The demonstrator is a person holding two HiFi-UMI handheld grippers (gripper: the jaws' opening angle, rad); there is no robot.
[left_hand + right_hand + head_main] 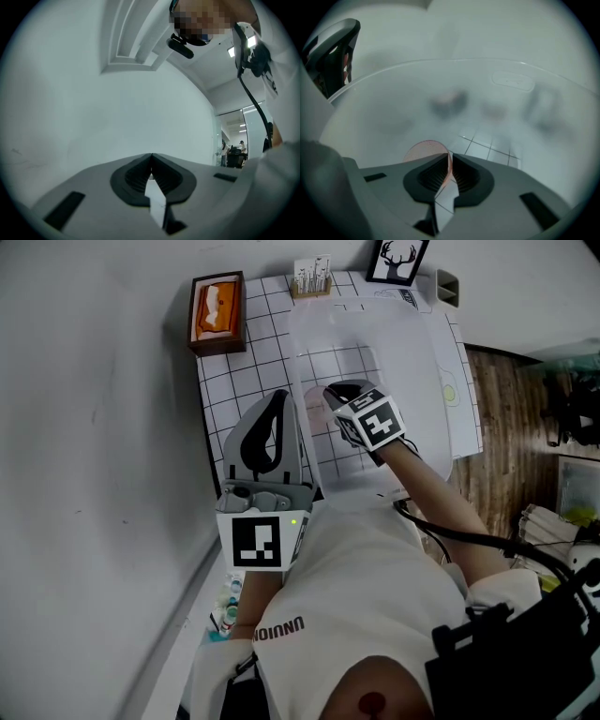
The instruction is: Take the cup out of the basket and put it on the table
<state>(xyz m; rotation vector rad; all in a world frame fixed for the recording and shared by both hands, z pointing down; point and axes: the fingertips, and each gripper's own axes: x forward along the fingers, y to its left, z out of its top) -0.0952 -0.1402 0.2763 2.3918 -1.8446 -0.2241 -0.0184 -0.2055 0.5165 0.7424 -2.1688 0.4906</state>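
Over the left edge of the table, the left gripper is hanging idle, away from the work. In its own view the left gripper is pointing up at a bare wall, and its jaws are pressing together with nothing between them. To the right of it, the clear plastic basket is taking up the middle of the table and reaching toward the right edge. Inside the basket, at its near left part, the thin pink cup is sitting low behind the cloudy wall. Whether it is resting on the basket floor or already hanging just above it cannot be told. The right gripper is reaching down into the basket from the near right side. Its own view is showing the right gripper pinching the cup by the rim. One jaw is sitting inside the cup and one outside, with the pink wall squeezed thin between them and the basket curving all around. The step in hand is judged to be the grasp, with the lift out about to begin. The next move is calling for a straight rise until the cup is clearing the basket rim. It then needs a sideways carry to a bare patch of table, with the cup set down upright before the jaws are letting go.
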